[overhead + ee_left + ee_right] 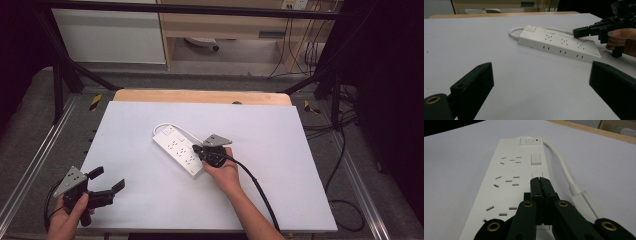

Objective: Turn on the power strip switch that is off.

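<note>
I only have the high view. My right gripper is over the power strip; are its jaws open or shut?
Observer: Shut. In the right gripper view the right gripper has its jaws pressed together over the power strip.
Operator: What lies under the tips?
Observer: A small rocker switch just ahead of them.
Operator: Is the strip powered?
Observer: A red light shows beside the main button.
Operator: And the left?
Observer: The left gripper is open, well short of the strip.

the power strip (179, 149) lies mid-worktop (280, 190), its cord (170, 127) looping at the far end. the right tongs (196, 148) sit closed on its near-right part. left, far and right stretches of worktop lie bare; left tongs (107, 179) stand open near-left.
</note>
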{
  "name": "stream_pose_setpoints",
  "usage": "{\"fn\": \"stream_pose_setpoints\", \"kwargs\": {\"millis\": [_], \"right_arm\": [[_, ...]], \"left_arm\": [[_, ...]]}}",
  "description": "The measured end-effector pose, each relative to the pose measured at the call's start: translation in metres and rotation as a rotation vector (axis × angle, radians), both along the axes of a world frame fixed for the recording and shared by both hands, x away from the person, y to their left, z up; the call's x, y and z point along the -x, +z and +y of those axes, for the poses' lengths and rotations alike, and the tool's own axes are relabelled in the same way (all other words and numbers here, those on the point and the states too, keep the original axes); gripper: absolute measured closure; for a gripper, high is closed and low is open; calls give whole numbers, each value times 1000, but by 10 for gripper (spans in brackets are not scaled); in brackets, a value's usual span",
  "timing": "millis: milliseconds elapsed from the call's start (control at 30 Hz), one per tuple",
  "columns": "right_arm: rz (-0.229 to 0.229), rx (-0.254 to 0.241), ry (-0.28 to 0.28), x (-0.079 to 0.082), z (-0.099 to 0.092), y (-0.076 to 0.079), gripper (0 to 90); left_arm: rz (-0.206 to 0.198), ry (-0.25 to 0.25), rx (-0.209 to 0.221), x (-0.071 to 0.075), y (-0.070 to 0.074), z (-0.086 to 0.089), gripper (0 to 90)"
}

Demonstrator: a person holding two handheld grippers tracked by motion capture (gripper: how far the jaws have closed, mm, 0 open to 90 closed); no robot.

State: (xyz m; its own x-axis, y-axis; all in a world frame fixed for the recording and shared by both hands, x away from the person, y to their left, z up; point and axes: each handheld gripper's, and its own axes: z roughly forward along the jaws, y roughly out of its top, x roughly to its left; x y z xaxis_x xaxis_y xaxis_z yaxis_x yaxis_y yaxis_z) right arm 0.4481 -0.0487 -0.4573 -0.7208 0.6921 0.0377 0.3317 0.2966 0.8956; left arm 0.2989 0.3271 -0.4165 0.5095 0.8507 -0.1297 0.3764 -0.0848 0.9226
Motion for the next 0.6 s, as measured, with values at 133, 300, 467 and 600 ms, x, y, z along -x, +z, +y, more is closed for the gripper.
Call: {"fn": "stream_pose_setpoints", "kwargs": {"millis": [133, 300, 467, 600], "right_arm": [[3, -1, -1, 0, 0, 0, 900], [11, 13, 1, -1, 1, -1, 900], [16, 12, 0, -2, 1, 0, 900], [27, 3, -1, -2, 0, 0, 900]], "left_arm": [[1, 0, -2, 0, 0, 0, 57], [4, -1, -5, 0, 0, 0, 57], [1, -1, -1, 0, 0, 0, 57], [0, 0, -2, 0, 0, 0, 57]]}}
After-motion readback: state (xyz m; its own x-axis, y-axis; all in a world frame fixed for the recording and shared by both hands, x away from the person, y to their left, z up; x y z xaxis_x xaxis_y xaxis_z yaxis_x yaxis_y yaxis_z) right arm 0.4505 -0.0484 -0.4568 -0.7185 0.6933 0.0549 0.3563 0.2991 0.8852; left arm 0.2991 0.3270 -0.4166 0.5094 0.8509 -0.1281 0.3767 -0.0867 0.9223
